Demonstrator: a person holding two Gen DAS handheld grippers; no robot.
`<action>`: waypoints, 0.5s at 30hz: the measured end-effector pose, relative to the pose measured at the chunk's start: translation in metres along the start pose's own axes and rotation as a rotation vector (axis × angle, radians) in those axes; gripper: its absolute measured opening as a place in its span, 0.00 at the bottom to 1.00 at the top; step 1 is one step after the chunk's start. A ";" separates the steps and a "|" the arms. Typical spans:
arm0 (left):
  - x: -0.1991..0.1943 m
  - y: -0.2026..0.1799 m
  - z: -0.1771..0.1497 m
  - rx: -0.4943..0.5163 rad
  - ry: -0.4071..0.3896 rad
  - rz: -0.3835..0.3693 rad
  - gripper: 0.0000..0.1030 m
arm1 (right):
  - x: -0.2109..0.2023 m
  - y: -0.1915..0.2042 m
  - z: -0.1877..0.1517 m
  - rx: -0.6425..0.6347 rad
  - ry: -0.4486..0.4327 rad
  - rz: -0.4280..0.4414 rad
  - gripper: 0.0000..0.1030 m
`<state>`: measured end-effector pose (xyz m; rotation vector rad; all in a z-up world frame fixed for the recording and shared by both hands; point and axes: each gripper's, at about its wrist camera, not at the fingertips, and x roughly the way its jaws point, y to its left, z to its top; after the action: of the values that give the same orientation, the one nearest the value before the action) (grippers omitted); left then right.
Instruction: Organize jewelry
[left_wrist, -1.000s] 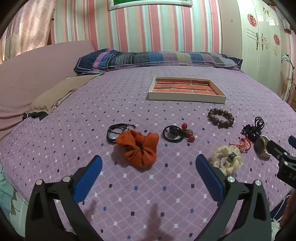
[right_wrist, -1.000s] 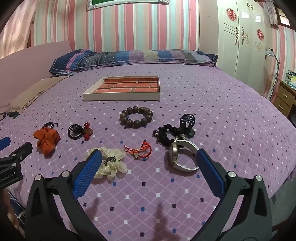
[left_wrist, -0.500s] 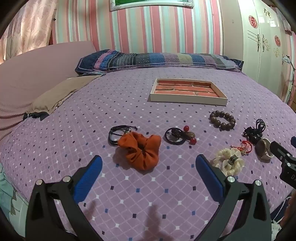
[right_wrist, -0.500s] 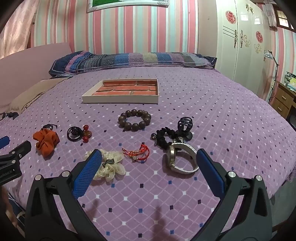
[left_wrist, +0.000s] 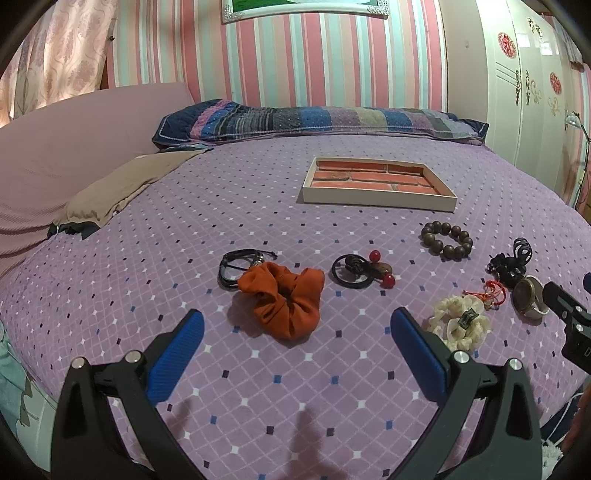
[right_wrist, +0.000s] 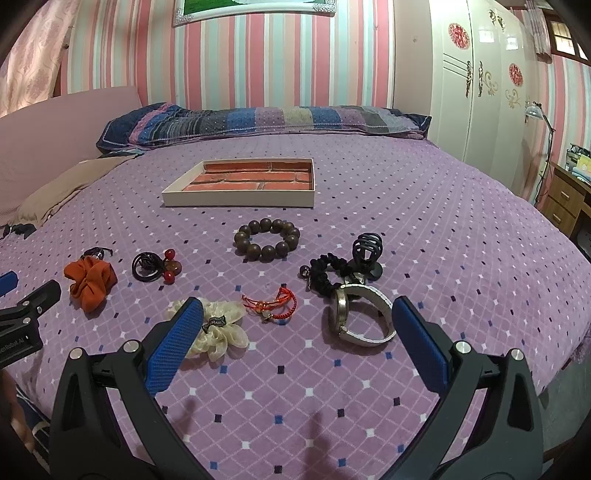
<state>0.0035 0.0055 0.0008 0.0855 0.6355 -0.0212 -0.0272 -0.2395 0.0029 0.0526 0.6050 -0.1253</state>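
Both grippers gaped empty; the scrunchie lay just ahead of the left gripper, the watch before the right gripper.

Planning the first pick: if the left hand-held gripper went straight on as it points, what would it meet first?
Probably the orange scrunchie, lying centred just beyond the open left hand-held gripper; depth is uncertain.

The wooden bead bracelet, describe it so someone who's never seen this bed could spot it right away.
On the purple bedspread, find the shallow tray with the brick-pattern floor. The wooden bead bracelet lies just in front of it, nearest of all the pieces. It alone is a ring of big, round, dark brown beads.
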 end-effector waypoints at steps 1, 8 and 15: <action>0.000 0.000 0.000 0.001 0.000 0.002 0.96 | 0.000 0.000 0.000 0.000 -0.002 -0.002 0.96; 0.000 0.001 -0.001 0.000 -0.002 0.003 0.96 | 0.000 -0.001 -0.002 -0.001 -0.005 -0.007 0.96; 0.000 0.001 -0.001 0.000 -0.004 0.004 0.96 | 0.001 -0.001 -0.003 -0.005 -0.003 -0.006 0.96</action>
<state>0.0030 0.0066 -0.0002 0.0864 0.6309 -0.0176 -0.0287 -0.2399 -0.0003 0.0459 0.6023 -0.1299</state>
